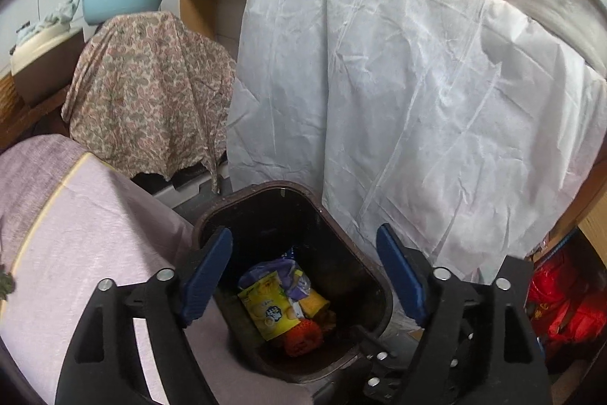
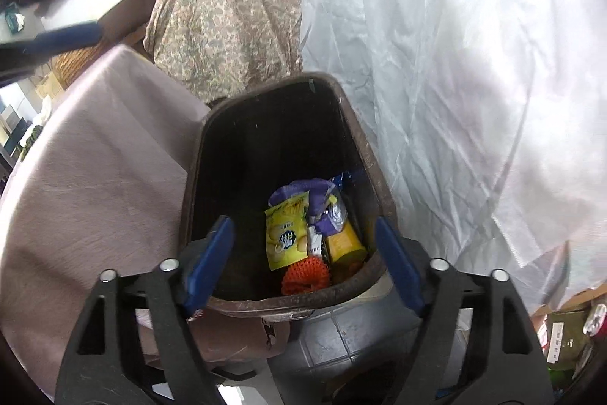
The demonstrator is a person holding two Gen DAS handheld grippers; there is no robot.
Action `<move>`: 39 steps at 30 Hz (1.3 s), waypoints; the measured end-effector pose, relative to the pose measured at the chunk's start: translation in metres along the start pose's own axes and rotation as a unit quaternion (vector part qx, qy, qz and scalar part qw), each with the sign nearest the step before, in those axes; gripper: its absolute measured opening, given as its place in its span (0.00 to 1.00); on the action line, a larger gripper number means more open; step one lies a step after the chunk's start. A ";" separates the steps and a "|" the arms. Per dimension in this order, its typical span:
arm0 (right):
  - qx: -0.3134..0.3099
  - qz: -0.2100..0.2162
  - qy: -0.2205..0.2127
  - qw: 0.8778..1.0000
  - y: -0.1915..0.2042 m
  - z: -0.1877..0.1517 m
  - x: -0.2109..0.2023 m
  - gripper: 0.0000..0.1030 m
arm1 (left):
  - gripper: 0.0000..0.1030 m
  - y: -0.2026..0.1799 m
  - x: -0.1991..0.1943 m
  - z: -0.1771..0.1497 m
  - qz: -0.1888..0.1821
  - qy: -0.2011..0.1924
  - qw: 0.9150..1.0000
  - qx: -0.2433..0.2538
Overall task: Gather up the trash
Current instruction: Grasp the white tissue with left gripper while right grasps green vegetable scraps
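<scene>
With both the left gripper and the right gripper spread wide and empty above the brown bin, the wrappers lie at its bottom below the jaws, so the drop looks finished and the next move likely calls for finding more trash.

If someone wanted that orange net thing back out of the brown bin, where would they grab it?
Probably from straight above, pinching the bunched top of the orange mesh net. It lies at the bottom of the deep brown plastic bin, near the front wall, beside the yellow snack packet. The tall walls block any sideways approach, and soft mesh should gather easily between pads.
</scene>
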State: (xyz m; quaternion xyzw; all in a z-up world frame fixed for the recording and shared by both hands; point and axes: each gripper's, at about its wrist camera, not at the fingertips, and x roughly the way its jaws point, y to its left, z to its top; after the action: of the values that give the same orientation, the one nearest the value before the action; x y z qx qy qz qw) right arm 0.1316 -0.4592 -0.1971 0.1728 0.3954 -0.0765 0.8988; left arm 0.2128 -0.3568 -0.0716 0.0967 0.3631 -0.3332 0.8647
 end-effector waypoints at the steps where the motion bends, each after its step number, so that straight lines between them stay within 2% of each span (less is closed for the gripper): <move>1: -0.003 0.003 -0.005 1.000 0.003 0.001 -0.007 0.76 | 0.81 0.005 -0.009 -0.002 0.001 -0.005 1.000 0.002; 6: -0.017 0.027 -0.029 0.999 0.024 0.009 -0.034 0.76 | 0.87 0.043 -0.054 -0.017 0.013 -0.028 1.000 -0.004; 10: -0.044 0.058 -0.047 0.996 0.057 0.018 -0.054 0.77 | 0.90 0.082 -0.092 -0.035 0.037 -0.040 0.998 -0.013; 16: -0.085 0.117 -0.052 0.988 0.111 0.029 -0.070 0.77 | 0.90 0.162 -0.139 -0.061 0.115 -0.057 0.990 -0.061; 19: -0.108 0.142 -0.051 0.983 0.138 0.032 -0.077 0.77 | 0.89 0.201 -0.146 -0.069 0.151 -0.046 0.983 -0.090; 24: -0.153 0.161 -0.056 0.974 0.177 0.032 -0.090 0.77 | 0.72 0.267 -0.137 -0.073 0.201 -0.016 0.970 -0.132; 29: -0.184 0.172 -0.057 0.966 0.201 0.027 -0.104 0.77 | 0.56 0.308 -0.110 -0.069 0.209 0.012 0.963 -0.171; 33: -0.206 0.174 -0.055 0.962 0.215 0.025 -0.107 0.77 | 0.53 0.316 -0.093 -0.069 0.206 0.027 0.962 -0.179; 37: -0.225 0.174 -0.047 0.957 0.233 0.027 -0.103 0.76 | 0.29 0.314 -0.087 -0.071 0.194 0.031 0.963 -0.184; 38: -0.231 0.175 -0.046 0.956 0.238 0.028 -0.102 0.76 | 0.18 0.313 -0.089 -0.072 0.188 0.028 0.963 -0.189; 39: -0.240 0.176 -0.045 0.954 0.243 0.029 -0.099 0.76 | 0.14 0.314 -0.091 -0.073 0.185 0.029 0.964 -0.191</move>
State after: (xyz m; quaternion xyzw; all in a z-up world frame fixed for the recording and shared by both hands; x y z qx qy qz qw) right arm 0.1515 -0.2440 -0.0447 0.0157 0.3247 0.1723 0.9298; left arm 0.3282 -0.0431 -0.0844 0.0053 0.4210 -0.0889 0.9027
